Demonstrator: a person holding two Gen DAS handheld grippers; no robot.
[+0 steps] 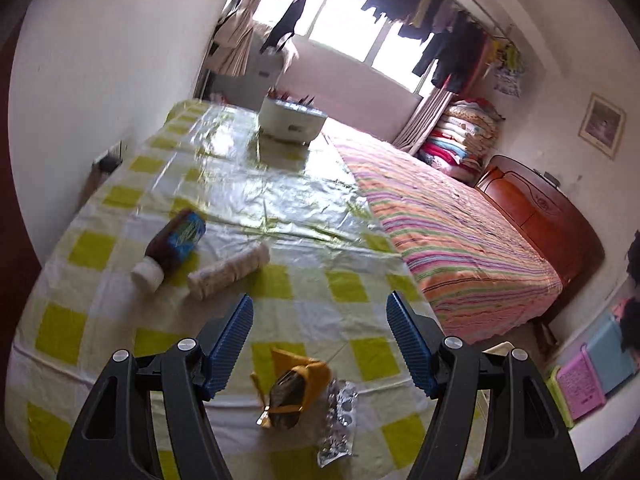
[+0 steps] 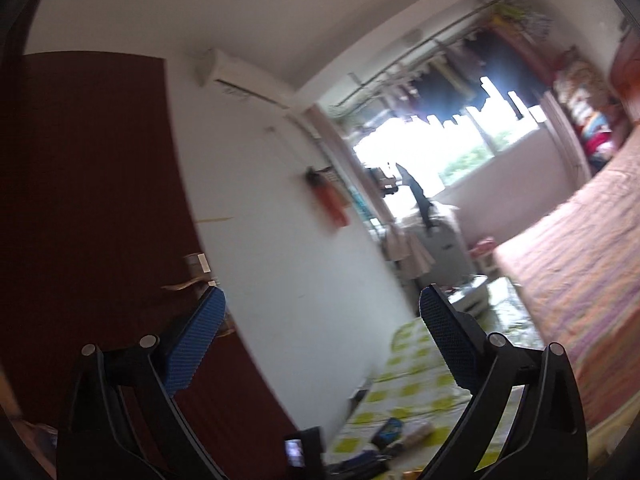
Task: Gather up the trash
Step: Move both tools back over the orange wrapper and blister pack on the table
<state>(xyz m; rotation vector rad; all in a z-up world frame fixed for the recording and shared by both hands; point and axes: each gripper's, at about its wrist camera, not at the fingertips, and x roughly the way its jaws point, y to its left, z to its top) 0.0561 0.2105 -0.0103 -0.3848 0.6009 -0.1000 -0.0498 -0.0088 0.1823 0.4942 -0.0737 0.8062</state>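
Here the left tool [image 1: 320, 312] hangs wide and empty over the worktop's green-and-white checked cloth [image 1: 304, 280]. Below its blue pads lie a yellow snack bag [image 1: 298, 386] and, just beside it, a crumpled silver foil wrapper [image 1: 338, 420]. Farther off lie a brown bottle with blue label [image 1: 172, 246] and a clear sleeve of crackers [image 1: 230, 266]. The right tool [image 2: 320, 312] gapes empty, tilted toward the white wall [image 2: 260, 184].

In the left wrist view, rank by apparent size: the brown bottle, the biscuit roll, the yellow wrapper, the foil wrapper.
1. Brown bottle
2. Biscuit roll
3. Yellow wrapper and foil wrapper: they look alike, and both lie nearest the camera, so true size is unsure.
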